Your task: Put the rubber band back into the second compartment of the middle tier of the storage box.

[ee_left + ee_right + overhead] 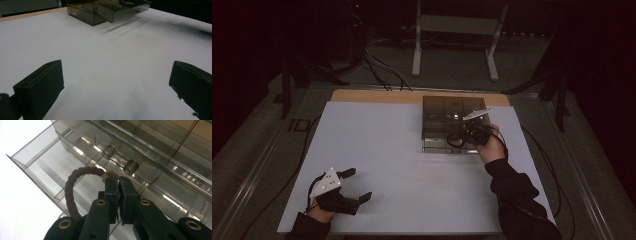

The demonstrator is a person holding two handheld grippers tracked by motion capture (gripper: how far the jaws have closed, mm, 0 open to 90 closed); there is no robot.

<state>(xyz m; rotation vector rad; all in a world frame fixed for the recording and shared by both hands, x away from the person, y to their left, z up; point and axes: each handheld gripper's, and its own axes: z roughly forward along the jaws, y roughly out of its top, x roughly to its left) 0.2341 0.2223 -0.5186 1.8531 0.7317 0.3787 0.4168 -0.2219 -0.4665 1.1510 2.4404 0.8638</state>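
My right gripper pinches the braided cord loop at its end, over the clear box's open drawer (far-right of mat), w/ left gripper spread wide, empty.

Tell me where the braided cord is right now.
The braided cord is pinched at one end in the right claw, looping over the open drawer of the clear box at the table's far right.

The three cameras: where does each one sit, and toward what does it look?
High view: above the person's side, looking forward and down at the table; forearms, both grippers.
Left gripper view: on the left gripper, low over the table; open jaws.
Right gripper view: on the right gripper, pinching a braided loop.
All share the clear drawer box.
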